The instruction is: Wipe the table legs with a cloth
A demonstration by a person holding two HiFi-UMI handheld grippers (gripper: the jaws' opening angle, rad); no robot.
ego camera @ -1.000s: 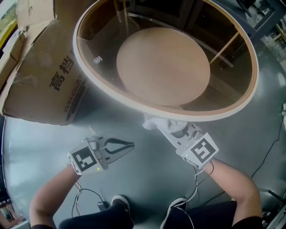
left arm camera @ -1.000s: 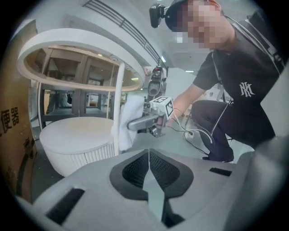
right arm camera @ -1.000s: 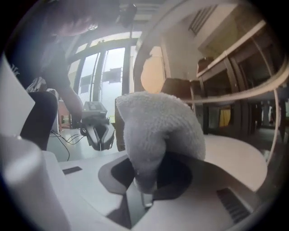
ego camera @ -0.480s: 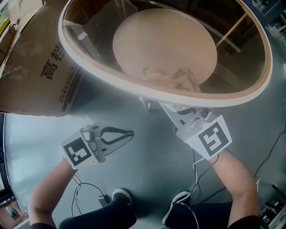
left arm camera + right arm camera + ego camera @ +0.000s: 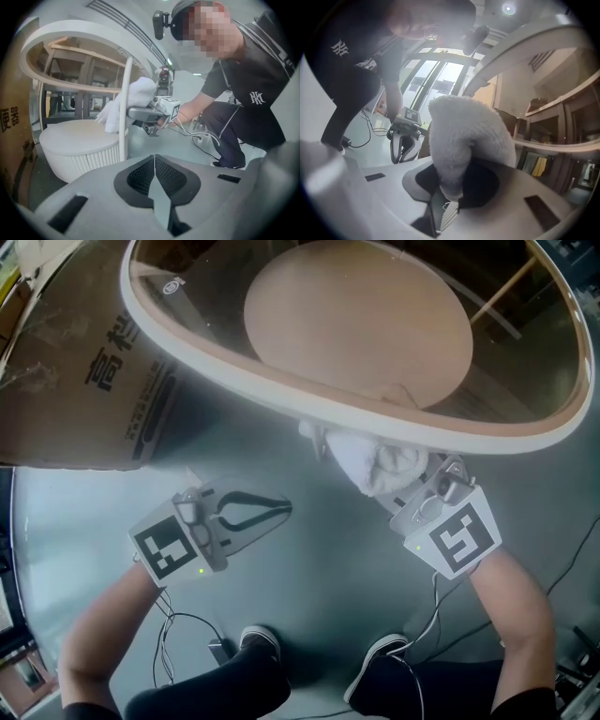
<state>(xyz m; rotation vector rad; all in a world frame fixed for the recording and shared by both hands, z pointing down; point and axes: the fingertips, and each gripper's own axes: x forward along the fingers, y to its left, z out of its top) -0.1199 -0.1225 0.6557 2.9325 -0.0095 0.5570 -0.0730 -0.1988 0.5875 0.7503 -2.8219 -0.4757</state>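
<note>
Grey floor (image 5: 328, 592) lies beneath the crouching person, whose shoes (image 5: 255, 641) show at the lower edge of the head view. Above that floor the left gripper (image 5: 154, 158) hovers with its fingers closed tip to tip and nothing between them, apart from the table. The right gripper (image 5: 451, 197) has its fingers clamped on a white fluffy cloth (image 5: 464, 140), which is bunched above them. The cloth lies against the slender white table leg (image 5: 125, 108), high up and just under the rim of the round glass tabletop (image 5: 244, 371), and shows on both sides of the leg. Beyond it, a round beige base (image 5: 77, 143) with a ribbed side sits under the glass. At far left a printed cardboard box (image 5: 75, 381) stands beside the table.
</note>
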